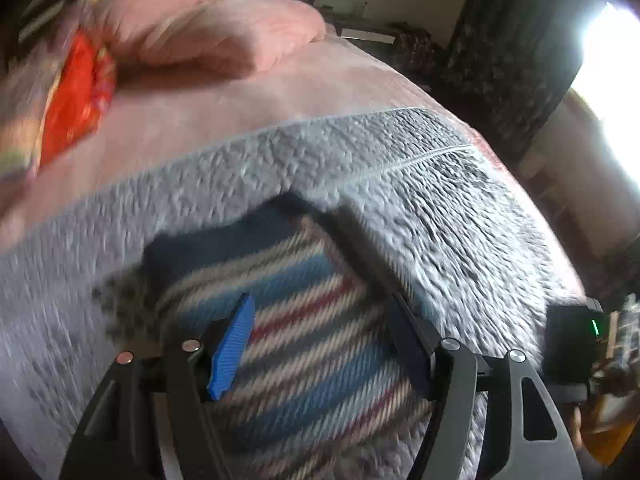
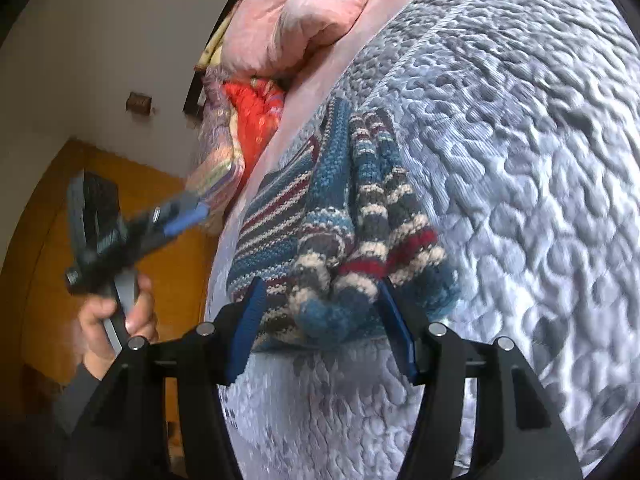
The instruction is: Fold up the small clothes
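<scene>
Blue-padded fingers (image 2: pixel 249 322) of the right hand-held gripper (image 2: pixel 320 320) sit nearest the lens, spread wide on either side of a bunched end of the striped knit garment (image 2: pixel 320 216). The wool bulges between them, yet the pads appear to stand off from it, so I judge this gripper released rather than clamped — though whether a pad brushes the knit I cannot tell.

The garment, a small piece in blue, cream, grey and dark red stripes, lies on the grey quilted blanket (image 2: pixel 500 140) spread over the bed. It is gathered into rolls and folds, with a flatter striped panel toward the blanket's edge. Beyond it are a pink pillow (image 2: pixel 320 12) and a bright red-orange cloth (image 2: pixel 252 120).

The left hand-held gripper (image 2: pixel 182 216) shows at the side of the right wrist view, held up in a person's hand (image 2: pixel 120 320) off the edge of the bed and well apart from the wool. Its own camera is motion-blurred; there the fingers (image 1: pixel 234 344) stand open with the striped knit (image 1: pixel 296 340) in sight beneath them, nothing caught between.

Progress looks partial: the piece is doubled over and lumpy, not yet a neat flat packet. Smoothing the bunched end and making a final fold likely remain — no other clothes waiting are clearly visible.
</scene>
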The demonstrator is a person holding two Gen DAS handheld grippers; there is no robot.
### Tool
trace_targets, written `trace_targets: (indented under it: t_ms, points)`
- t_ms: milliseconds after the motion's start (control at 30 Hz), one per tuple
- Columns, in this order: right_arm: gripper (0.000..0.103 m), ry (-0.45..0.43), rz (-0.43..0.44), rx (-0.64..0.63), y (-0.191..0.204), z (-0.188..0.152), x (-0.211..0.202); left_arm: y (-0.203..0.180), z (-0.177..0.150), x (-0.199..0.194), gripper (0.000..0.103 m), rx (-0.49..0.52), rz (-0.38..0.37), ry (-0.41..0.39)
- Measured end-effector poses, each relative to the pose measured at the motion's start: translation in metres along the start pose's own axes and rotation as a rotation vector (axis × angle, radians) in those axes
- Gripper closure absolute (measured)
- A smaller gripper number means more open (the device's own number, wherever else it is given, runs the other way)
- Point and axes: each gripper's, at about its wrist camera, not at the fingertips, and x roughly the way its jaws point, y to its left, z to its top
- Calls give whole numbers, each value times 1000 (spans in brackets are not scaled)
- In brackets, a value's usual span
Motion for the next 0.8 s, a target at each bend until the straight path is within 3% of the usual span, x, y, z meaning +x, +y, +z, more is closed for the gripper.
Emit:
trace_targets:
  t_ms: [100,233,300,333,400,500,567,700,800]
  points:
    - [38,105,1,-19,6,16,11,22,-30,-7,35,-61,-103,27]
    - [36,225,-12,22,8,41,40,41,-51,-5,35,-156,-202,23]
    - [57,269,-7,23,9,45,53,47,-52,-4,35,-201,-250,10]
    - [77,282,-16,18,9,46,55,51,-51,-2,35,-224,-274,7]
    - [80,269,-5,31,6,49,49,54,-50,0,35,-248,-303,2]
    - [79,243,-7,86,-18,51,36,56,-43,8,35,-254,-348,6]
    - [67,244,-18,77,-26,46,32,60,-40,20,35,-278,-365,25]
    - [58,101,-58,-62,6,58,-11,67,-40,45,35,-316,-384,72]
    - [58,196,-37,-106,22,61,0,71,-40,52,35,-334,-405,82]
